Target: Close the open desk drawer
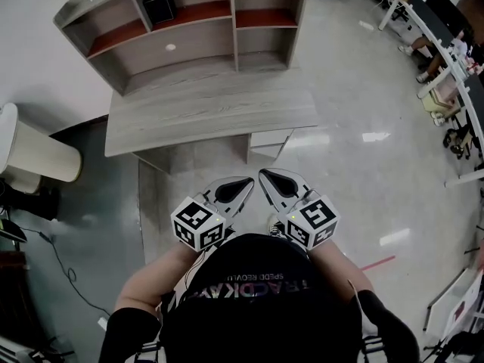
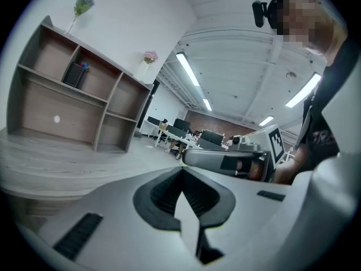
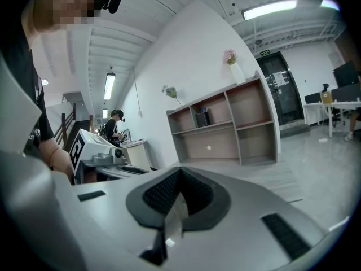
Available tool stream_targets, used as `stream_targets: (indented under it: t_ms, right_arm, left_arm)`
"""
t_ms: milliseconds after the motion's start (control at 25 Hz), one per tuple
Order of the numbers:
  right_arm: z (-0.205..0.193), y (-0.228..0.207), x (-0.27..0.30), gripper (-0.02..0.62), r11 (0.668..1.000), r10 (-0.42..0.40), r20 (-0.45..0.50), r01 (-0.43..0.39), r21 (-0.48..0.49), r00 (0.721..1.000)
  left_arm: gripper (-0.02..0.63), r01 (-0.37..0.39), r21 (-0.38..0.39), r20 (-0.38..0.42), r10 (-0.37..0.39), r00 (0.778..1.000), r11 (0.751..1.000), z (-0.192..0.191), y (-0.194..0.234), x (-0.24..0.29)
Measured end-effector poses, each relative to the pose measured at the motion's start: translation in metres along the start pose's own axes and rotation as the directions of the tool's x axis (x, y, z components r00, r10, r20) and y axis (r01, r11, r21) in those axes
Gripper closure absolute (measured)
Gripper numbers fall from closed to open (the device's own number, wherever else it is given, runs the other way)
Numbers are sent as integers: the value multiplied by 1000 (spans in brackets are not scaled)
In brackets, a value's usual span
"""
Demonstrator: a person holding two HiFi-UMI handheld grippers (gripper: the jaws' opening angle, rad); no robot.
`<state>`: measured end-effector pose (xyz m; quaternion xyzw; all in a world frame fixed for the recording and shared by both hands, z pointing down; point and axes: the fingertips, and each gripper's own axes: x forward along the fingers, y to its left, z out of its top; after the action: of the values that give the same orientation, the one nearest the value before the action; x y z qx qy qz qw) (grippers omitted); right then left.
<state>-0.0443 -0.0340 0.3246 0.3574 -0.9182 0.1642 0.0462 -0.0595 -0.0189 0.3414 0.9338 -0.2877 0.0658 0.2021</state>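
Both forearms are tucking in at the waist, the left gripper (image 1: 248, 181) and right gripper (image 1: 264, 174) angling tips together, jaws pressing together on nothing. The drawer (image 1: 270, 138) is jutting from the desk's (image 1: 204, 112) near edge, just beyond them.

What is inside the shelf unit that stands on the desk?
A dark box with something blue in it stands in one upper compartment of the shelf unit. Its boards hide part of each compartment from the head view.

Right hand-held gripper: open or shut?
Shut: the right hand-held gripper has its jaws together in its own view, nothing between them.
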Motion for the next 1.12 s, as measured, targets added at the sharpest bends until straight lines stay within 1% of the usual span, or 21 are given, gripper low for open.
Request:
stream_targets:
  t_ms: [440, 760, 1120]
  right_arm:
    - [-8, 3, 6, 577, 1000, 16, -29, -15, 23, 999]
    - [-11, 0, 3, 578, 1000, 13, -40, -12, 24, 999]
    - [-12, 0, 1, 578, 1000, 12, -42, -11, 23, 999]
  left_arm:
    - [598, -18, -35, 7, 18, 1000, 999, 1, 8, -1]
    - [598, -26, -46, 23, 27, 999, 999, 2, 11, 2]
    - [598, -24, -47, 23, 25, 999, 999, 1, 9, 2]
